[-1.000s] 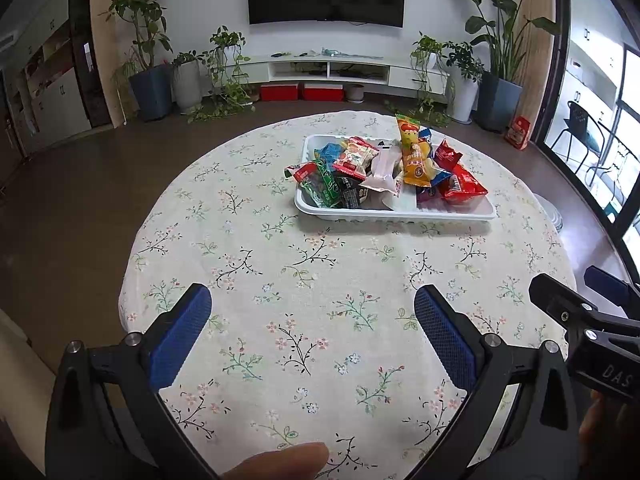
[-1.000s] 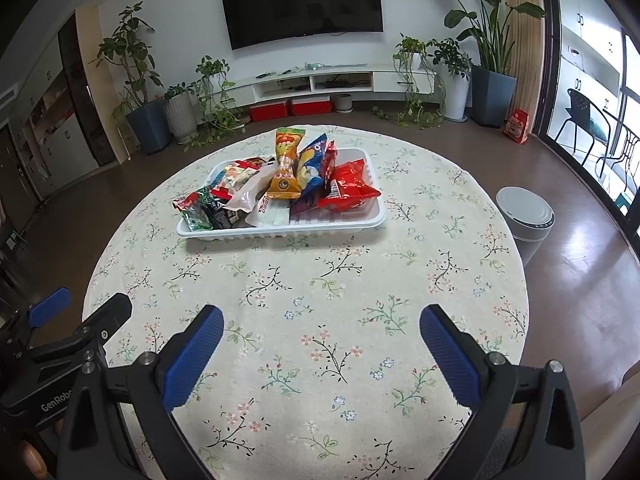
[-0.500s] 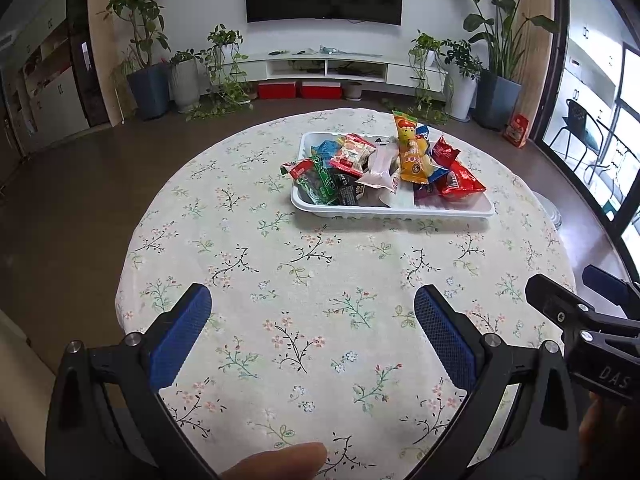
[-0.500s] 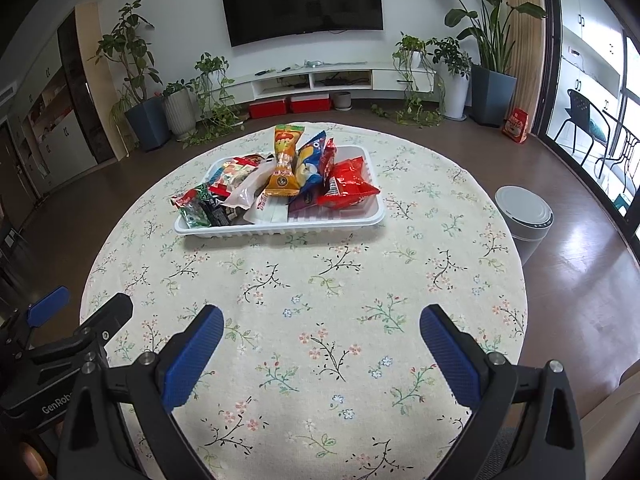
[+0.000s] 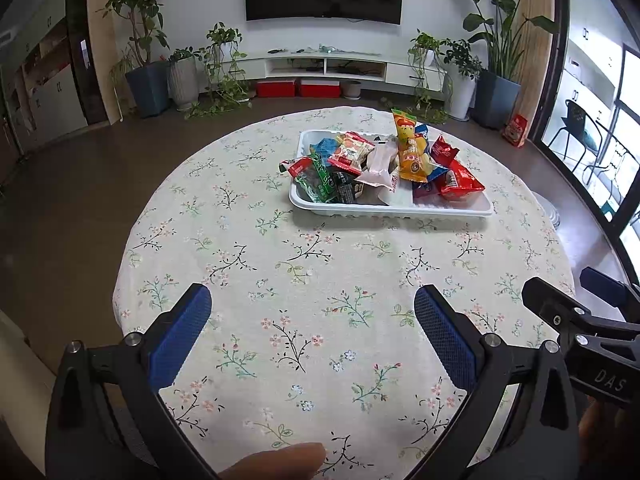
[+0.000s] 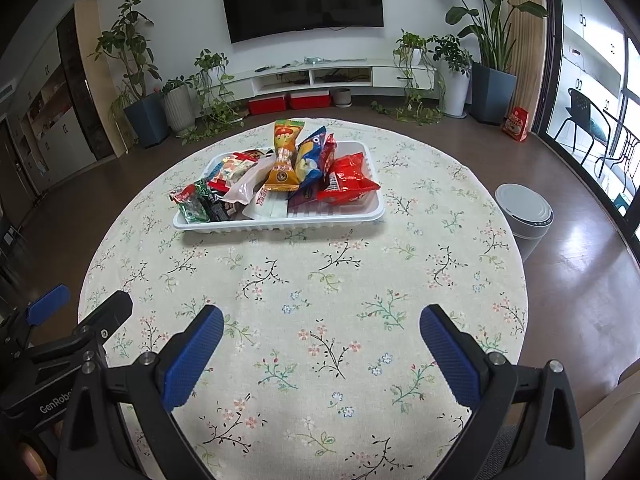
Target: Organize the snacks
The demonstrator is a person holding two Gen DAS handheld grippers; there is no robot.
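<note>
At twelve o'clock from my left gripper, a white plastic tray sits on the floral tablecloth, heaped with snack packets; their printing is too small to read. My right gripper faces the same tray at eleven o'clock. Both pairs of blue-padded fingers are spread wide, holding nothing. "DAS" shows on the right tool's body, "GenRob" on the left's.

Bright window daylight, sharp focus, fisheye-warped edges
</note>
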